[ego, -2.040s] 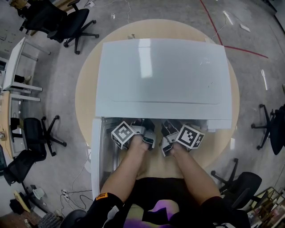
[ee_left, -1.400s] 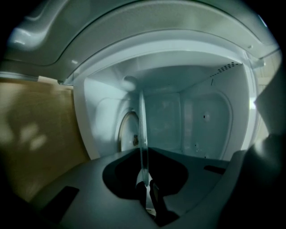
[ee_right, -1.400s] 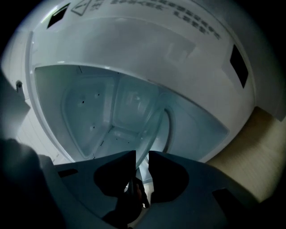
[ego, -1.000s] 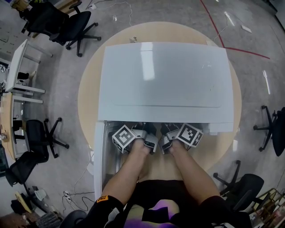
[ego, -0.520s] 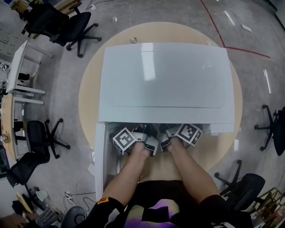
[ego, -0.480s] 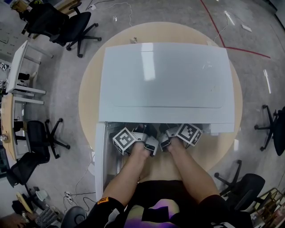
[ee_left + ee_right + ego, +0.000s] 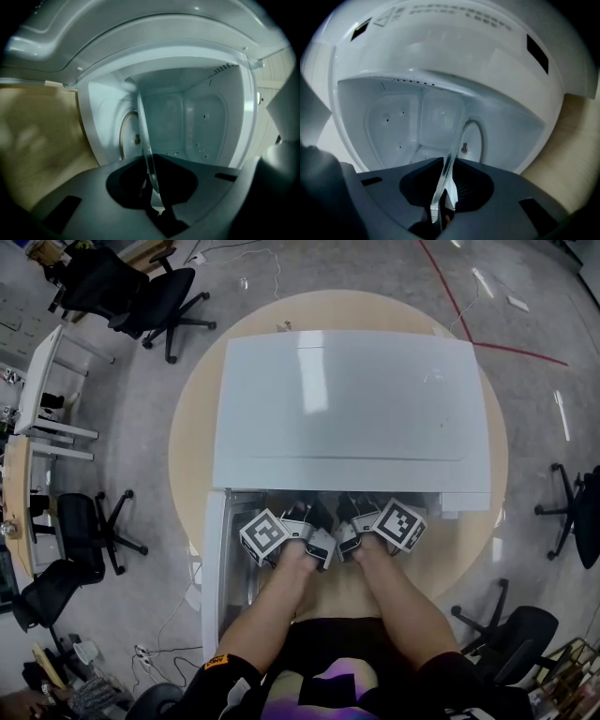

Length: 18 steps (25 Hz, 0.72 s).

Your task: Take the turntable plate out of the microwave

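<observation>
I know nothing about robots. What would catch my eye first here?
A big white microwave fills the round wooden table, its door swung open at the left. The person reaches into it with the left gripper and right gripper, each with the thin glass turntable plate edge-on between its jaws. The left one's jaws have just been opening a little.

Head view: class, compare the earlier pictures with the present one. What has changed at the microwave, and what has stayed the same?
Little changed. The jaws of the left gripper have just been opening slightly, with the rim of the turntable plate between them. The right gripper is clamped on the same rim. Unchanged in the head view: both hands at the mouth of the microwave, the door open.
</observation>
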Motion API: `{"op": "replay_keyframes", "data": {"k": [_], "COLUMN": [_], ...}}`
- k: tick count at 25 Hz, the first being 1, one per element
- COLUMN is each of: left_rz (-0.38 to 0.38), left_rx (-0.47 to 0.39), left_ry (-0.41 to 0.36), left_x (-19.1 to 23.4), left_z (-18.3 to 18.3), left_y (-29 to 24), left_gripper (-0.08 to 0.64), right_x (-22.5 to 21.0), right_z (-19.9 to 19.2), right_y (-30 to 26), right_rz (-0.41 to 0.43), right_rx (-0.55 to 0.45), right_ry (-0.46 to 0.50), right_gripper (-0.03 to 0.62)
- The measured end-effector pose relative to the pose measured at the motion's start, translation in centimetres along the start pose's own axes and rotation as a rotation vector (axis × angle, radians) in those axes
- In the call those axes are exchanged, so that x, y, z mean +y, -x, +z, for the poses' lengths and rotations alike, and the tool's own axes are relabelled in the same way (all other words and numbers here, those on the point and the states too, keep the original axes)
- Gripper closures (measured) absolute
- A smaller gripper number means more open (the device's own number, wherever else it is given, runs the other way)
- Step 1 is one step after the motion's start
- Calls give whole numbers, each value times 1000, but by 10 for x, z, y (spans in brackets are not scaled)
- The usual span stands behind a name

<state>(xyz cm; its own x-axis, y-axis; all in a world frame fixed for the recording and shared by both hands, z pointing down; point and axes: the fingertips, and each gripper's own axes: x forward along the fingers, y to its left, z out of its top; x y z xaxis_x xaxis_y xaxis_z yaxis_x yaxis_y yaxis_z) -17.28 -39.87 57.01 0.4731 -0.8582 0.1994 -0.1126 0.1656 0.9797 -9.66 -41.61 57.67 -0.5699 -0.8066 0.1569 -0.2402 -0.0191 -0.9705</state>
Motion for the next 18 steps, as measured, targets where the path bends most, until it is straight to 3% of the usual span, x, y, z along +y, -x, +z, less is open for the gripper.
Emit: {"op": "replay_keyframes", "data": {"k": [6,10,18], "left_rz": [-36,-28,-52], "left_rx": [14,21,26], "left_ry": [-19,-37,-69], "left_x": [-16,-23,-39], "left_z": [-11,-21,-43], "left_y": [12,26,56], "left_gripper": [482,482,480], "right_x": [22,24,43], "right_z": [-2,-5,-17], "right_y": [16,35,69], "right_rz": [61,33,66], "right_rx": [-28,-36,-46], "right_ry": [0,15,34], "right_gripper": [522,522,522]}}
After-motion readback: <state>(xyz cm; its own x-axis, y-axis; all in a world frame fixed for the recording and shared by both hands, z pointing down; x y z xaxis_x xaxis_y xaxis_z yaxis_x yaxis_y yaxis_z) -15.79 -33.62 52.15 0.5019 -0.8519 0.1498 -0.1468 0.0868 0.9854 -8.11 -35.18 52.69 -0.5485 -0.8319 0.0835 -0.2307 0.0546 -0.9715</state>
